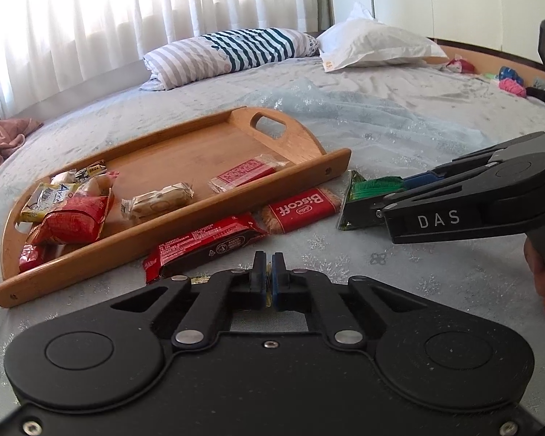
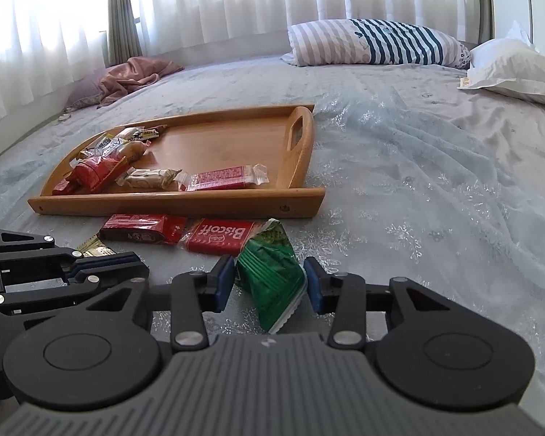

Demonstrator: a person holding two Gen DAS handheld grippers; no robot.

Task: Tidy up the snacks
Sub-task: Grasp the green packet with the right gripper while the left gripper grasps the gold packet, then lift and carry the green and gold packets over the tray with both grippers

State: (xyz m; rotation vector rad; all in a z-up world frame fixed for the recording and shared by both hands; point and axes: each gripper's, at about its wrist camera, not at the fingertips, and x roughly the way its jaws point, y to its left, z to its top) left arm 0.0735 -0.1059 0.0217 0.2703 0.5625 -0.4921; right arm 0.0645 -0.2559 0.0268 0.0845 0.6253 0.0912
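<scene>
So my tray point(image 2: 185, 203) holds a few snacks point(image 2: 221, 178); right gripper point(image 2: 269, 279) straddles the green pack point(image 2: 272, 283), unsqueezed; left gripper point(image 1: 269, 272) pinches a mostly hidden gold wrapper point(image 2: 94, 249).

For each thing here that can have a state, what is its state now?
Left gripper: shut on a thin gold wrapper.
Right gripper: open around the green packet, pads apparently not pressing.
Wooden tray: partly filled, several snacks inside.
Biscoff packet: sealed, on the bed outside the tray.
Dark red bar: sealed, outside the tray.
</scene>
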